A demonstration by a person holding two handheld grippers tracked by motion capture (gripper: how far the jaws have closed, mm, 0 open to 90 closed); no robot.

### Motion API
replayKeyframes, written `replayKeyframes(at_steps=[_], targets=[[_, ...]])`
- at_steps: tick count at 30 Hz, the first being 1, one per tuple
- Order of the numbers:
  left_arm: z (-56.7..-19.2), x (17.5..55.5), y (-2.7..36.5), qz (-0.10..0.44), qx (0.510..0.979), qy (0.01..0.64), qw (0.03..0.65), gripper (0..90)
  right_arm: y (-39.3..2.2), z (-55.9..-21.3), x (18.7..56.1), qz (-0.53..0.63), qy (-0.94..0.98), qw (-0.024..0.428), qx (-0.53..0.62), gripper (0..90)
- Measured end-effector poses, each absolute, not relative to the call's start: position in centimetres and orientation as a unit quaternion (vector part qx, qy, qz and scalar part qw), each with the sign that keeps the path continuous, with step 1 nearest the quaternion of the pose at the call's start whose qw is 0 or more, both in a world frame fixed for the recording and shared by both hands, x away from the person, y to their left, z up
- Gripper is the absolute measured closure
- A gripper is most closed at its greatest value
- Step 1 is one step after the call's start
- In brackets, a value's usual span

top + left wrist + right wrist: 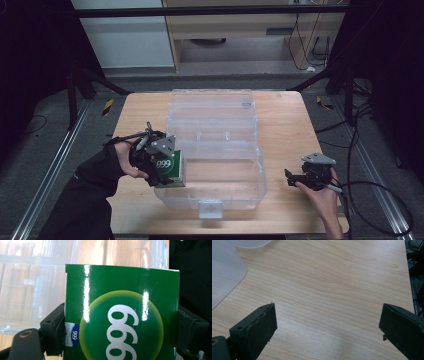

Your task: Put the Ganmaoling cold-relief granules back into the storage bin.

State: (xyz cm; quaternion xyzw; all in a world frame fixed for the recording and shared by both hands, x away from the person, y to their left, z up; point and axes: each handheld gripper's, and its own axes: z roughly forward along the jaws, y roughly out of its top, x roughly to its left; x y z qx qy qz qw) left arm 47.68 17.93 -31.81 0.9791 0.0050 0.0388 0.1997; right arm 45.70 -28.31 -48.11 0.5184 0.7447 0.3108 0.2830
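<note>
Left of centre in the high view, the left gripper (159, 167) pinched a glossy green cardboard box printed with a white 999 (170, 169), one black jaw pressed against each side. The box hung at the near left rim of the clear plastic storage case with its lid thrown open (235, 187), which sat mid-frame on the light wooden table (285, 120). At lower right the right gripper (290, 178) rested near the table, jaws spread, nothing between them.

Green box (120, 315) clamped between black jaws, clear container (32, 290) behind
</note>
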Motion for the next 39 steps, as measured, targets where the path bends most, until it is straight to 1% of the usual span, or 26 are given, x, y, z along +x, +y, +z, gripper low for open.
replayKeyframes(at_steps=[39], targets=[[-36.8, 48.3, 16.5, 0.014, 0.984, 0.006, 0.177, 14.8, -28.1, -48.3, 45.8, 0.304, 0.751, 0.283, 0.513, 1.9]])
